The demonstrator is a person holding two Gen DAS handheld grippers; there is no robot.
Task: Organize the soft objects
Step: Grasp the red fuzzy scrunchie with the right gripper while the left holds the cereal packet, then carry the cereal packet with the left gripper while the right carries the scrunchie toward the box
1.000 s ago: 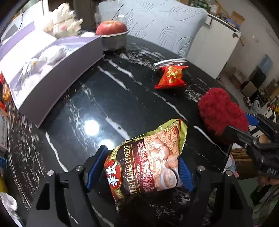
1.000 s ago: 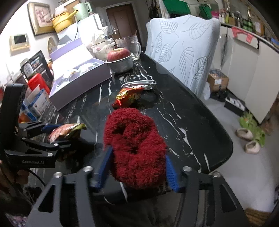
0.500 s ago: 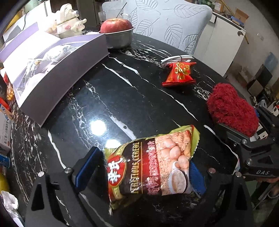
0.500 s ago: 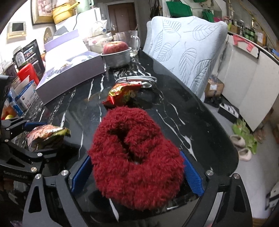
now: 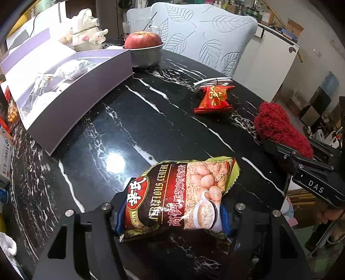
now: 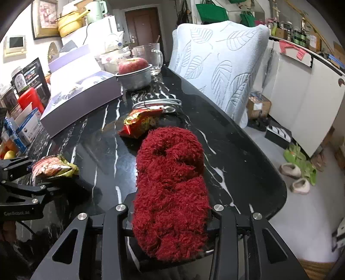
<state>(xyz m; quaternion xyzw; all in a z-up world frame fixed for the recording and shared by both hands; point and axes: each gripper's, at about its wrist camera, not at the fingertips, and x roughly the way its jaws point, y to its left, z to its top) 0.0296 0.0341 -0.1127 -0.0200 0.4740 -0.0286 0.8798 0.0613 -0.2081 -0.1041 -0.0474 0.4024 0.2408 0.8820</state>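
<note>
The left claw (image 5: 172,217) clamps a crinkly green-and-brown cereal packet (image 5: 181,198); the right claw (image 6: 170,217) clamps a fuzzy red sock bundle (image 6: 170,185) above the black marble tabletop (image 5: 138,120).

home dining area | marble table (image 6: 237,150) | slippers (image 6: 290,170) | kettle (image 6: 94,9)

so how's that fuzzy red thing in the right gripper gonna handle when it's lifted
The fuzzy red bundle looks soft and probably light. It bulges past the right gripper pinching it, so it likely squashes and its free end may droop. The shaggy pile should resist slipping.
</note>
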